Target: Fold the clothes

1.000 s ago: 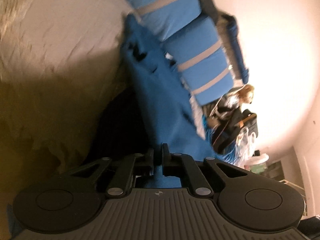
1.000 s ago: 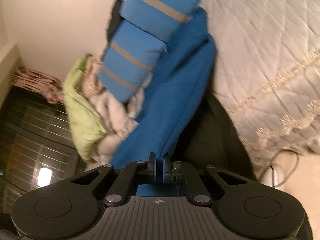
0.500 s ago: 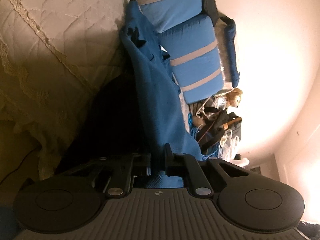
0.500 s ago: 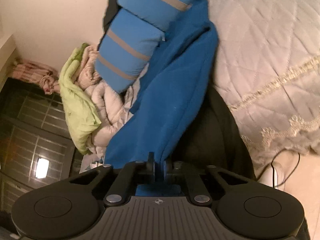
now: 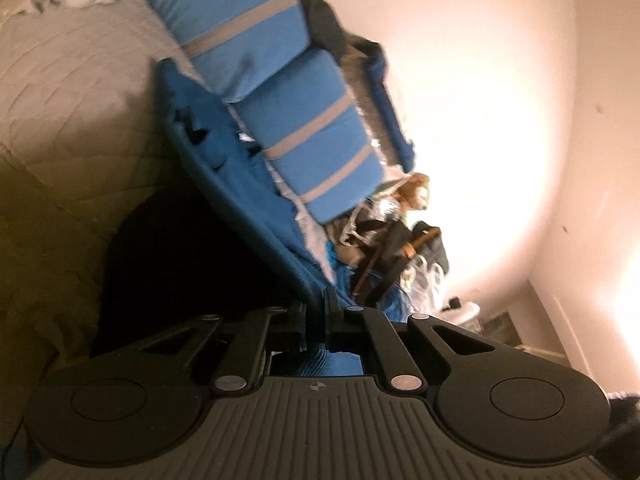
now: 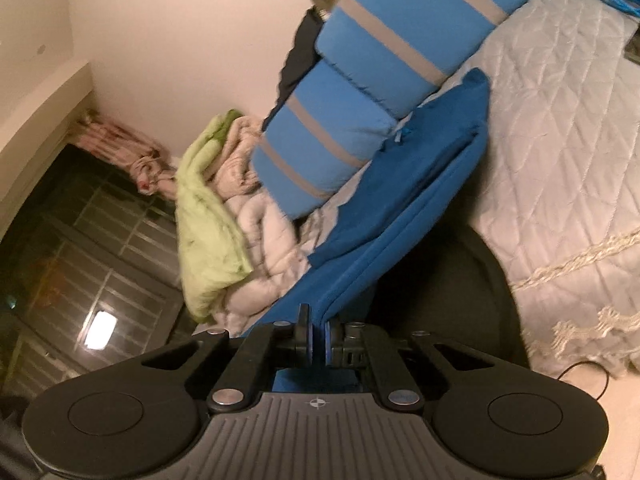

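Left view alone shows a stuffed toy point(image 5: 416, 192) and bags point(image 5: 404, 240) by the wall; right view alone shows a green blanket point(image 6: 208, 232), a dark window point(image 6: 80, 280) and a cable point(image 6: 588, 372) on the floor. The blue garment point(image 6: 404, 216) stretches from each gripper toward the striped pillows point(image 6: 360, 92), above the bed point(image 6: 560, 140). Left gripper point(image 5: 318, 308) and right gripper point(image 6: 318, 332) are both pinched on its edge. No legible writing.

Warm, dim indoor light. The wall point(image 5: 500, 92) glares washed-out pink in the left view; a lamp reflection point(image 6: 98, 330) shines in the dark window point(image 6: 80, 264). Deep shadow falls on the bed point(image 5: 60, 128). Both views are motion-blurred, with fisheye bending at the edges.
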`<state>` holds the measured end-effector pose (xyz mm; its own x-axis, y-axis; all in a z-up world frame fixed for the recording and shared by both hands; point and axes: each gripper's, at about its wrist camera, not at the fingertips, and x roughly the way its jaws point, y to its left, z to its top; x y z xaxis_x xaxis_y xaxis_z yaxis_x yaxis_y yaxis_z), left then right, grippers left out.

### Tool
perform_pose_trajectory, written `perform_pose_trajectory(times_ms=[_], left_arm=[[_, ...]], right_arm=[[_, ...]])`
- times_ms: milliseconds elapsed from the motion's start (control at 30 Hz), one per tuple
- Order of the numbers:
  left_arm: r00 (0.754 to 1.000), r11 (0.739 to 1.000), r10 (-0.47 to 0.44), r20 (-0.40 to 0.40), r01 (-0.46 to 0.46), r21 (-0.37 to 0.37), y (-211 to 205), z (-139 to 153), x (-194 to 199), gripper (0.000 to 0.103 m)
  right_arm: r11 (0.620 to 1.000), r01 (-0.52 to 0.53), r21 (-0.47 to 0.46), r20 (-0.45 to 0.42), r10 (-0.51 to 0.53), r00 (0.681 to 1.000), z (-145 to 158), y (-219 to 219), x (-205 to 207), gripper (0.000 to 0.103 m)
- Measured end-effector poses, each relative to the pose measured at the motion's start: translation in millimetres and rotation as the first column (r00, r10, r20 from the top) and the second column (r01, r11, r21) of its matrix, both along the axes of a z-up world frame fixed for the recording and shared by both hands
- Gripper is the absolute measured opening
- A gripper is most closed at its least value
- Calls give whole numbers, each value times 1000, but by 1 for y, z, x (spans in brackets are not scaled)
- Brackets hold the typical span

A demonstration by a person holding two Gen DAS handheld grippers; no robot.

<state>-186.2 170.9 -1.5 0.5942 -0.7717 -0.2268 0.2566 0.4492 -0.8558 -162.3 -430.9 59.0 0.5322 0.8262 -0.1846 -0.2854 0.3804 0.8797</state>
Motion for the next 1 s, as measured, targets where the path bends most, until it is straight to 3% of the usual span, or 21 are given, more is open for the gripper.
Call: perform_pose_trajectory(times_ms=[233, 567, 1000], left_arm=[[999, 1000, 9, 35, -10, 19, -5, 10, 22, 7], [984, 984, 110, 139, -128, 124, -9, 53, 63, 7], [965, 964, 163, 207, -201, 177, -16, 91, 133, 7]], right_arm=[[1000, 21, -20, 41, -20, 999, 21, 3, 17, 8], [996, 39, -79, 173, -25, 985, 71, 14, 66, 8], [985, 125, -116, 243, -93, 965, 101, 20, 130, 8]])
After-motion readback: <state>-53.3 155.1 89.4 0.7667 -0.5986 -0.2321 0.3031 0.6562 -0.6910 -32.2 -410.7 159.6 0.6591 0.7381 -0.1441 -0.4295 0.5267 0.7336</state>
